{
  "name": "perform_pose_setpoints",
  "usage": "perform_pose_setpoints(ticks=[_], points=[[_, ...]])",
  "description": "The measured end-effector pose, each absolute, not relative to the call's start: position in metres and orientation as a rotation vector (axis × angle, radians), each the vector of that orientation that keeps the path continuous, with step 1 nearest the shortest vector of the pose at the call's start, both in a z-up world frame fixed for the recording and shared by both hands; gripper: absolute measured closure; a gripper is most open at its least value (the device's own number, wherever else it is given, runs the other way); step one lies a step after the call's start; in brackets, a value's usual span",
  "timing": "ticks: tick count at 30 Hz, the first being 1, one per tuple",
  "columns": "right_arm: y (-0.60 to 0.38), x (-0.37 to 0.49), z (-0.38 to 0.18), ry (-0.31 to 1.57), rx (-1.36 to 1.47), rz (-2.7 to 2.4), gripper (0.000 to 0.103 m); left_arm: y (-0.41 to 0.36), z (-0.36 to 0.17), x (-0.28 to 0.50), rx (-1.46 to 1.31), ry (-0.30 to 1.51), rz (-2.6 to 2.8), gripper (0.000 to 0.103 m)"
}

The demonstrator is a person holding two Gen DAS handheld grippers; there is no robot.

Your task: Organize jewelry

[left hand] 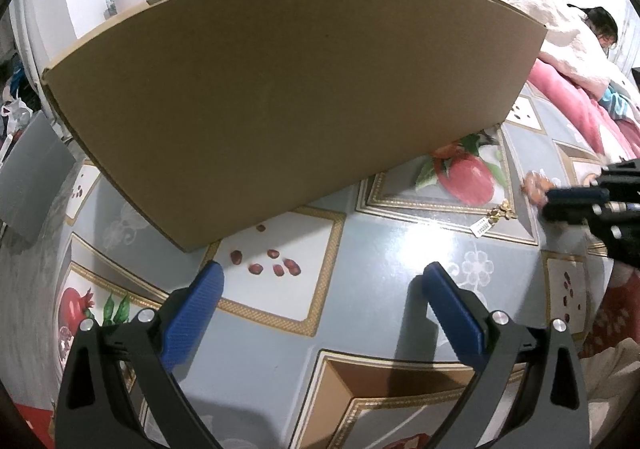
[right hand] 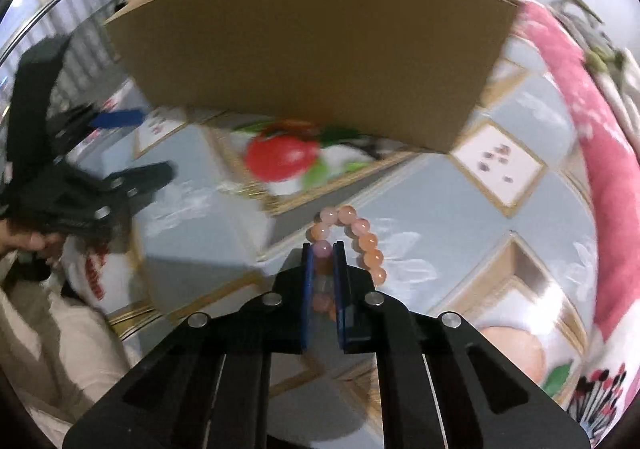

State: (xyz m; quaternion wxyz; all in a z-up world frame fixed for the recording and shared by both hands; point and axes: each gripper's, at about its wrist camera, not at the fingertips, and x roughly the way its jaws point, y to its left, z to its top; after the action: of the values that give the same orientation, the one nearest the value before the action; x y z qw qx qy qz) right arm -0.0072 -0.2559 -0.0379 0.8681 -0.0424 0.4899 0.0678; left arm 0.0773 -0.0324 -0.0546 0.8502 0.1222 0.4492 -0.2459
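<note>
Gold tagged trinket [left hand: 495, 216], left view only

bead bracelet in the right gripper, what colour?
Peach-orange and pale pink beads on the bracelet; clearest in the right wrist view, clamped in the right gripper.

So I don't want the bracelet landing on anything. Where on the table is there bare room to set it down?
Free: the tablecloth between the open left gripper and the cardboard box, and the stretch ahead of the right gripper, which holds the bead bracelet. Crowded: the spot by the gold tagged trinket near the box's right corner.
</note>
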Motion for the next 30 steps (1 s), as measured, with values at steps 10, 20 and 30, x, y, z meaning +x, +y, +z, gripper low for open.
perform_pose_setpoints(ticks=[10, 20, 30], points=[[-0.28, -0.008, -0.015, 0.9, 0.046, 0.119, 0.07, -0.068, -0.029, 0.052, 0.279, 0.85, -0.743, 0.024], [-0.273, -0.011, -0.008, 0.856, 0.151, 0.245, 0.069, -0.108, -0.039, 0.054, 0.369, 0.88, -0.838, 0.068], [-0.276, -0.002, -0.019, 0.874, 0.199, 0.297, 0.069, -0.126, -0.043, 0.058, 0.479, 0.933, -0.856, 0.082]])
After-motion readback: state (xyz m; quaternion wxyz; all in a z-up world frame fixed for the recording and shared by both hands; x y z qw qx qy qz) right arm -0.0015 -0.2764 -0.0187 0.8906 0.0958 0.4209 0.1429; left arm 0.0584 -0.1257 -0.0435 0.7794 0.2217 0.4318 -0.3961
